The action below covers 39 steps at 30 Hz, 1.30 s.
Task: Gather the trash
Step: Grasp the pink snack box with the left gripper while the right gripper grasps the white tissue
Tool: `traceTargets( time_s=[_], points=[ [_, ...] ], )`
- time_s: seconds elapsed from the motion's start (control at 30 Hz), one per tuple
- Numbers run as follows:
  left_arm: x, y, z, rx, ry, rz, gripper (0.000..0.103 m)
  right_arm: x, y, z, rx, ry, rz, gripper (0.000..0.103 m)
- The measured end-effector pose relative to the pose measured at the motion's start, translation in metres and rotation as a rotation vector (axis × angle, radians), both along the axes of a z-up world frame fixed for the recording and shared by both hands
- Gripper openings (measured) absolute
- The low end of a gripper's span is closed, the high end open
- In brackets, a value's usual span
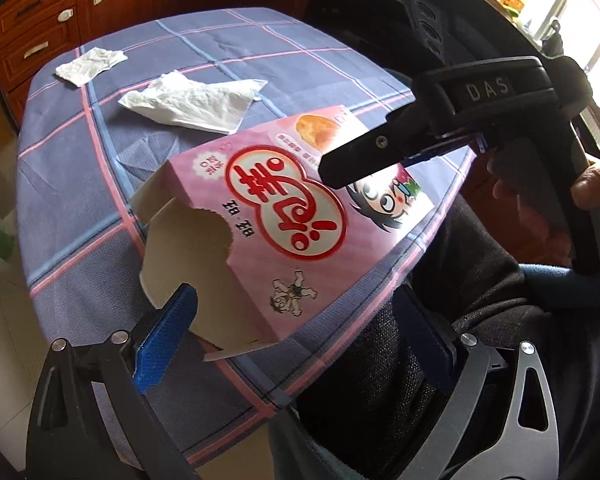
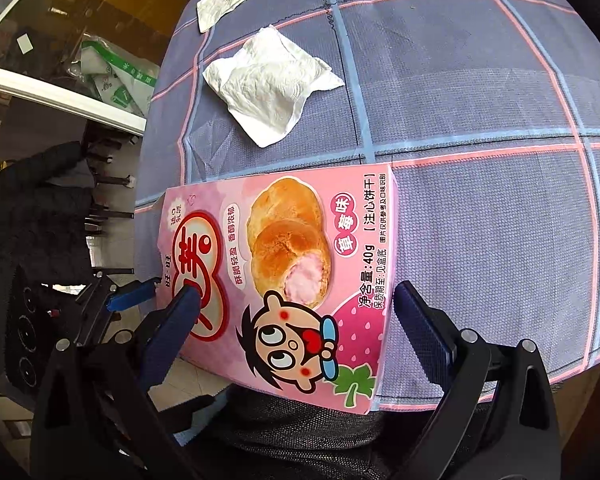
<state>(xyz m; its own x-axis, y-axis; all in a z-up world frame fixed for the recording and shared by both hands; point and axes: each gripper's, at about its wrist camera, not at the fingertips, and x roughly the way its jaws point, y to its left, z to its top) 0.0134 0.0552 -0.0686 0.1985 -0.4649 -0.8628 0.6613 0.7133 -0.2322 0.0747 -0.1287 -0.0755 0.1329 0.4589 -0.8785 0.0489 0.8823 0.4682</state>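
The left gripper is spread wide around the torn end of a pink cardboard snack box lying on the blue plaid tablecloth's near edge. Beyond it lie two crumpled white tissues. The right gripper is likewise released, straddling the box's other end.

pink box fills the near table edge; two tissues beyond, bare cloth right.

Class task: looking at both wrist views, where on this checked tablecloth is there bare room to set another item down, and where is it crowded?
Free: the wide stretch of tablecloth right of the pink snack box and the large napkin.

Crowded: the table's left side, where the small tissue, large napkin and box line up. The box overhangs the near edge, with the right gripper open around it and the left gripper open at its torn end.
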Motion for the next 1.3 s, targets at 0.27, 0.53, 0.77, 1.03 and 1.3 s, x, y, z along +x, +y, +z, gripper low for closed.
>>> traceTargets(
  time_s=[0.27,0.53,0.77,1.03,1.3],
  points=[
    [0.016,-0.01,-0.019,-0.056,0.033,0.048,0.098,0.014,0.005,0.0,0.009,0.001,0.013,0.094],
    [0.032,0.016,-0.015,-0.083,0.023,0.139,0.062,0.039,0.015,0.007,-0.055,-0.05,0.056,0.094],
    [0.04,0.035,-0.019,-0.109,0.04,0.178,0.062,0.089,0.027,0.019,-0.137,-0.137,0.085,0.094],
    [0.039,0.04,-0.018,-0.127,0.047,0.181,0.066,0.127,0.058,-0.002,-0.205,-0.16,0.154,0.093],
    [0.045,0.048,-0.017,-0.125,0.035,0.203,0.073,0.14,0.061,-0.01,-0.217,-0.156,0.162,0.093]
  ],
)
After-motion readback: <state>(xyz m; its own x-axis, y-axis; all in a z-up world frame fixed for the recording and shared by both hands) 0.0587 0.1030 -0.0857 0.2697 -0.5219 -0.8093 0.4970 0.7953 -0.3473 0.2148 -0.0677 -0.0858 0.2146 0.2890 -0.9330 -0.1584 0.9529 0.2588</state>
